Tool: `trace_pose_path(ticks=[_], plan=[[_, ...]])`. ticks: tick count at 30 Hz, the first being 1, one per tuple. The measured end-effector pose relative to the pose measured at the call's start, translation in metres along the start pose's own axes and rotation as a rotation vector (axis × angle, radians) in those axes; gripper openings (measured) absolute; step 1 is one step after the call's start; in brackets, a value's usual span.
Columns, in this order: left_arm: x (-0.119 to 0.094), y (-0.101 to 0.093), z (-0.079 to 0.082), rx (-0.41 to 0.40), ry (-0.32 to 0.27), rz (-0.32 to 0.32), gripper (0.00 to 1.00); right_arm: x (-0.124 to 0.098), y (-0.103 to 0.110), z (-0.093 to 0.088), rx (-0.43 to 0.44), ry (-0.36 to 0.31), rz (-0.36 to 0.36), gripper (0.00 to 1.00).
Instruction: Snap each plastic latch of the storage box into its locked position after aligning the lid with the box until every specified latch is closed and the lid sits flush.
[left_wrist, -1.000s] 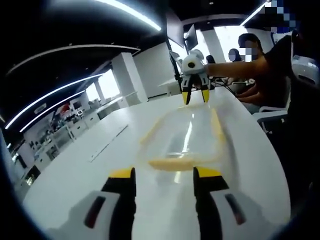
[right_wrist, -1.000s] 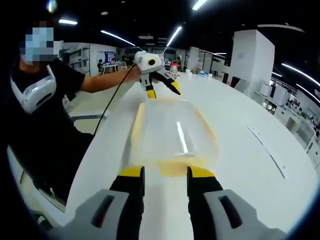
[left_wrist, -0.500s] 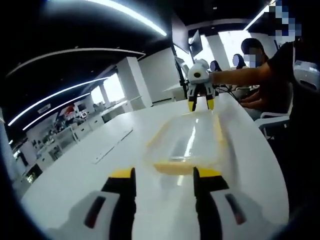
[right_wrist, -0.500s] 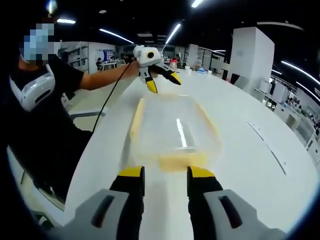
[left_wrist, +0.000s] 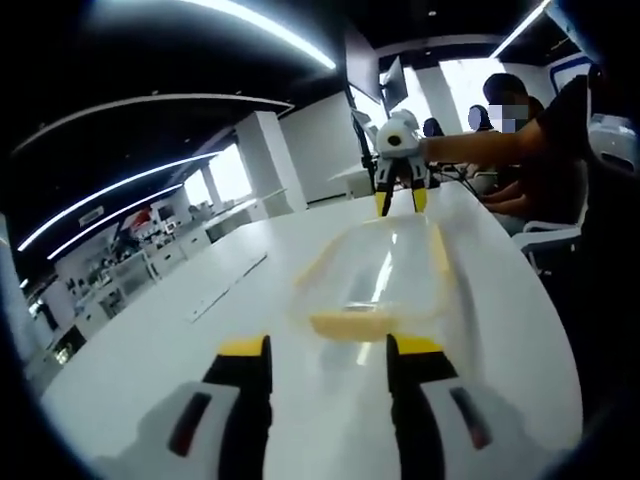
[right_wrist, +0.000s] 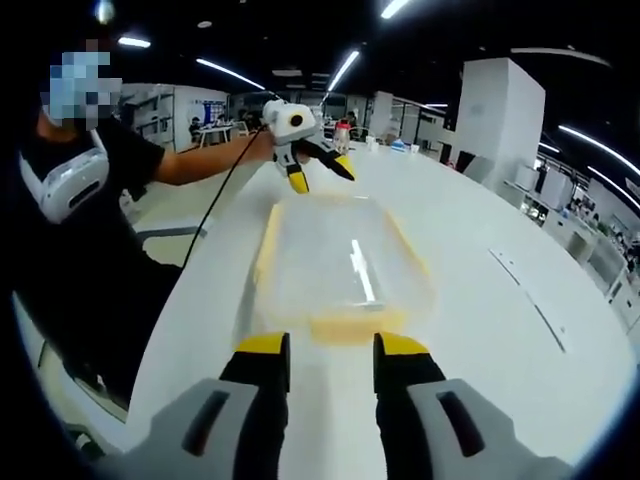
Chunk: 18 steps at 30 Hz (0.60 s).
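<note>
Storage box (left_wrist: 375, 280) w/ clear lid (right_wrist: 340, 265) sits flat on white tabletop (left_wrist: 180, 350), lengthwise between the two tongs. Yellow latch (left_wrist: 352, 323) at the box's near end in left gripper view; another yellow latch (right_wrist: 343, 325) at the near end in right gripper view. Yellow trim also runs along both long sides of the box.

Left tongs (left_wrist: 328, 352): jaws apart, nothing between them, hovering just short of the near latch, not touching box. In right gripper view the same tongs (right_wrist: 318, 175) show at the far end of the box, tips spread, above the far rim, held by a person's hand (right_wrist: 258, 146) w/ cable trailing down.

Right tongs (right_wrist: 326, 349): jaws apart, empty, just short of the latch at their end, no contact visible. In left gripper view they appear as right tongs (left_wrist: 397, 200) at the far end, yellow tips spread, over the far edge of box.

Person in dark shirt (right_wrist: 80, 230) stands beside the tabletop. Office bkgd: white pillar (right_wrist: 500, 115), ceiling light strips (left_wrist: 270, 35).
</note>
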<state>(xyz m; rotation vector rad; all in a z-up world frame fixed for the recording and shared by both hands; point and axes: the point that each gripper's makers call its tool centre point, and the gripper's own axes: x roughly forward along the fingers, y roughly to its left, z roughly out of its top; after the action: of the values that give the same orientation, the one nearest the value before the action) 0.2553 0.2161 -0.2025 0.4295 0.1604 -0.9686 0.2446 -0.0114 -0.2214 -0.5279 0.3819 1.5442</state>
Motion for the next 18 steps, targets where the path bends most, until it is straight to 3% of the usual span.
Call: trace_pose_path(ticks=[5,18], plan=[[0.0017,-0.0041,0.0022,0.000,-0.001,-0.017,0.48,0.0005,0.0001,-0.0036,-0.007,0.013,-0.016,0.38],[0.0090,-0.0008,-0.0039,-0.032,-0.034,0.024,0.49,0.0090,0.0047,-0.0102,-0.007,0.015,-0.033,0.38]])
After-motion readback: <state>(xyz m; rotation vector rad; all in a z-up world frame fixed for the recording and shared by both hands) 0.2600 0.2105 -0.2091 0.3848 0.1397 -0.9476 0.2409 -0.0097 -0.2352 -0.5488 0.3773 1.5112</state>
